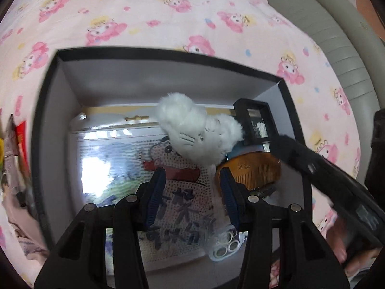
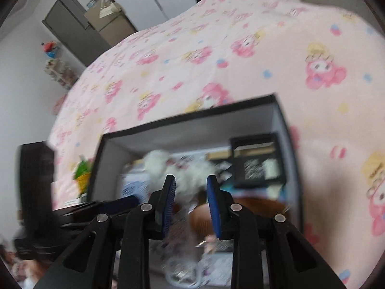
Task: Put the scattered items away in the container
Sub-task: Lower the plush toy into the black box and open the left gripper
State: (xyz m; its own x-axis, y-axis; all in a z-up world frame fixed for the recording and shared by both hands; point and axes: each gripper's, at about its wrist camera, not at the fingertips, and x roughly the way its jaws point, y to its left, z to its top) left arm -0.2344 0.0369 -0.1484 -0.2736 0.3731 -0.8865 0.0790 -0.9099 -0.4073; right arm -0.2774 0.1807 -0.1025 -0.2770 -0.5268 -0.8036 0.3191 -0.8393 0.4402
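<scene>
A black-rimmed box [image 1: 48, 120] with grey inner walls sits on a pale pink bedsheet [image 1: 168, 19] printed with pink cartoon figures, holding a white fluffy toy [image 1: 197, 134], an amber-brown comb [image 1: 255, 171] and a small black case [image 1: 255, 120].

— What's in your box [image 1: 48, 125] right now?

— It's a black box with grey inner walls, open at the top, sitting on the pink sheet. Flat on its floor you have a glossy cartoon pack [image 1: 134, 168]. A fluffy white plush [image 1: 197, 134] with a stitched face lies on top of that pack, toward the far wall.

— And on the right?

— A small black case [image 1: 255, 122] leans in your far right corner. In front of it lies an amber comb [image 1: 255, 171], teeth toward you. Near the front wall there's a clear pouch [image 1: 223, 243] of small rings, lying on the pack's edge.

— Anything outside?

— A yellow-green item [image 2: 83, 175] lies just beside the left wall, too blurred to identify.
</scene>
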